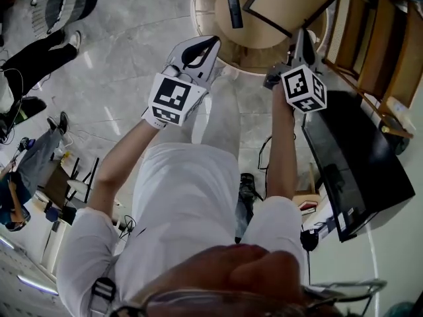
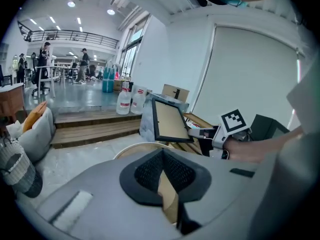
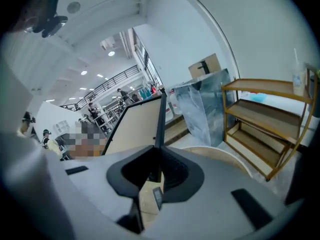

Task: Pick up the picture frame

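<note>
The picture frame [image 1: 291, 2], a thin black border around a tan board, hangs tilted above the round wooden table [image 1: 264, 43]. My right gripper [image 1: 305, 37] is shut on its lower edge. In the right gripper view the frame [image 3: 134, 125] rises edge-on from between the jaws of the right gripper [image 3: 156, 153]. The left gripper view shows the frame [image 2: 170, 121] held out by the right gripper [image 2: 200, 132]. My left gripper [image 1: 210, 45] hovers to the left of the frame, at the table's near rim. The left gripper [image 2: 162, 156] is shut with nothing in it.
A black remote-like bar [image 1: 234, 8] lies on the table. A wooden shelf rack [image 1: 378, 41] stands to the right, with a black screen [image 1: 353, 164] in front of it. White bottles [image 2: 127, 101] stand on a wooden step. People are at the far left [image 1: 36, 55].
</note>
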Demonstrator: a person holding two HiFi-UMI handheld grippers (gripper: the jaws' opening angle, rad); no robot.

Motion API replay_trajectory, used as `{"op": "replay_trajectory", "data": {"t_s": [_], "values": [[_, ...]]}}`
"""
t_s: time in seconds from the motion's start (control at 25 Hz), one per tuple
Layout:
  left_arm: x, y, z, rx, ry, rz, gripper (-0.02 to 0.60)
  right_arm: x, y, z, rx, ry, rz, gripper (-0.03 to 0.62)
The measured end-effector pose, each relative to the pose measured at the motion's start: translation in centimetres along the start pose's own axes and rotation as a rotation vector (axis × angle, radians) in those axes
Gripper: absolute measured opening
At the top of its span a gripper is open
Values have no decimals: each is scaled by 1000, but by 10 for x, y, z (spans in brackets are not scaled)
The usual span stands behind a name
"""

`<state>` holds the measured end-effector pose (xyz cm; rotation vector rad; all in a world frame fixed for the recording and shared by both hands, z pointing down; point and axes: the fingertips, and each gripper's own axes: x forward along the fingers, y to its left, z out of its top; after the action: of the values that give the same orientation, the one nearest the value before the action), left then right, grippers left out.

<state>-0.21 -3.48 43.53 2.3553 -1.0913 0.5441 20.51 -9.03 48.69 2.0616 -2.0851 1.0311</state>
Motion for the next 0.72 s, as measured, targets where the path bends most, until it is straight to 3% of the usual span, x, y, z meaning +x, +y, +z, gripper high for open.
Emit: {"op": "replay_trajectory", "data": {"t_s": [0.44,0.72], "values": [[-72,-50,78,12,-97,-16,-5,-131,43,105,-111,-148,43,37],[-111,-71,124,40,-179,-31,-5,-199,78,162,-174,-299,59,37]]}}
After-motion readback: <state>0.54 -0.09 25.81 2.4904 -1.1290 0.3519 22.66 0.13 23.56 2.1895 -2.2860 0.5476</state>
